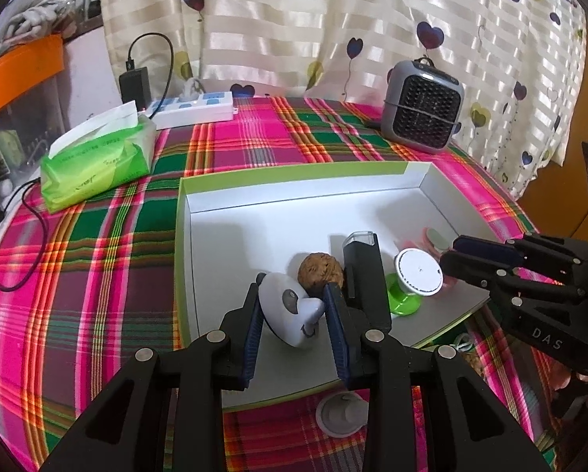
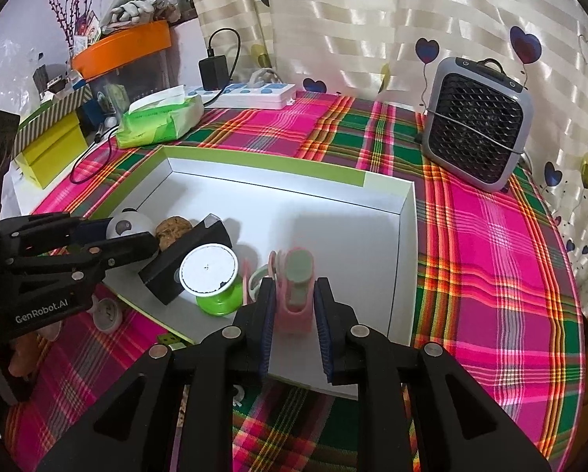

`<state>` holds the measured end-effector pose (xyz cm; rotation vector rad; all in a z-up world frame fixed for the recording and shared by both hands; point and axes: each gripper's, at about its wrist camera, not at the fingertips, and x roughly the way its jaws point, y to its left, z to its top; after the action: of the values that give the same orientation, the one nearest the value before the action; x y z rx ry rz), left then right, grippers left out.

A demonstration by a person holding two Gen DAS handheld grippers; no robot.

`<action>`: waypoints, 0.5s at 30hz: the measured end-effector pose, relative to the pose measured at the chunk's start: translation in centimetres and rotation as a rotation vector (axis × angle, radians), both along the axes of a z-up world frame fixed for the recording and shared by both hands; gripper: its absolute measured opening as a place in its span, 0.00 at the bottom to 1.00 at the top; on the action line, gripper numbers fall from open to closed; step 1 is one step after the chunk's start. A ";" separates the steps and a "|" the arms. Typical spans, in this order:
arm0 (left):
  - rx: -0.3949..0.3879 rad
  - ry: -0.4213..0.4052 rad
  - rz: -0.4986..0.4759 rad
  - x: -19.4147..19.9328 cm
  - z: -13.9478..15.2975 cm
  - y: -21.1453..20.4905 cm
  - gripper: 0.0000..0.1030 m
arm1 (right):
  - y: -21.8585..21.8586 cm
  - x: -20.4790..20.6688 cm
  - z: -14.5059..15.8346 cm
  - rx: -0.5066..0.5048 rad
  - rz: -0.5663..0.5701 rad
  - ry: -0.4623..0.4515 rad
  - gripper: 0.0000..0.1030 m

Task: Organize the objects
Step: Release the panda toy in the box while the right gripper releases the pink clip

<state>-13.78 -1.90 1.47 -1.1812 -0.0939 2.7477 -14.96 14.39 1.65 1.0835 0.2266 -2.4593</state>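
A shallow white box [image 1: 305, 192] with a green rim is seen on a table [image 1: 97, 259] covered by a pink-and-green plaid cloth.

Left hand-held gripper [image 1: 294, 306]: the jaws are set partly open around a white panda figure [image 1: 286, 306], which rests on the box floor at the 9 o'clock side. The pads lie close on both flanks of the figure; whether they press on it cannot be told.

Right hand-held gripper [image 2: 294, 306]: the jaws are narrowly parted astride a pink clip [image 2: 294, 295] with a grey-green top, standing on the box floor near the 6 o'clock edge. The clip is flanked by both pads; a firm grip cannot be confirmed.

Box contents, noted from the left wrist view: a walnut [image 1: 320, 273] is found touching the figure at its 1 o'clock. A black block [image 1: 362, 271] with a clear cap is found just beside the walnut at 3 o'clock. A green spool [image 1: 410, 281] with a white round face lies tilted at 3 o'clock of the block.

Outside the box: a grey round cap [image 1: 341, 413] lies on the cloth at 6 o'clock. A green tissue pack [image 1: 97, 161] is placed at 10 o'clock, a white power strip [image 1: 193, 108] at 11 o'clock, and a grey fan [image 1: 421, 108] at 1 o'clock, before a heart-print curtain [image 1: 313, 19].
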 end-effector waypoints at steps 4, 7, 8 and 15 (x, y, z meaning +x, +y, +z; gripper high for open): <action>0.022 0.019 0.010 0.2 0.4 -0.4 0.32 | 0.2 0.4 0.3 -0.004 -0.010 0.022 0.25; 0.033 0.033 0.016 0.4 0.6 -0.6 0.33 | 0.4 0.8 0.7 -0.006 -0.016 0.043 0.29; 0.034 0.035 0.017 0.4 0.7 -0.7 0.33 | 0.4 0.9 0.8 -0.005 -0.019 0.049 0.29; 0.045 0.036 0.012 0.8 0.8 -0.7 0.33 | 0.0 2.3 1.5 -0.001 -0.013 0.089 0.29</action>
<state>-13.03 -2.55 2.27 -1.1228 -0.1585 2.7611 -12.69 14.43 3.16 0.9791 0.2462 -2.5217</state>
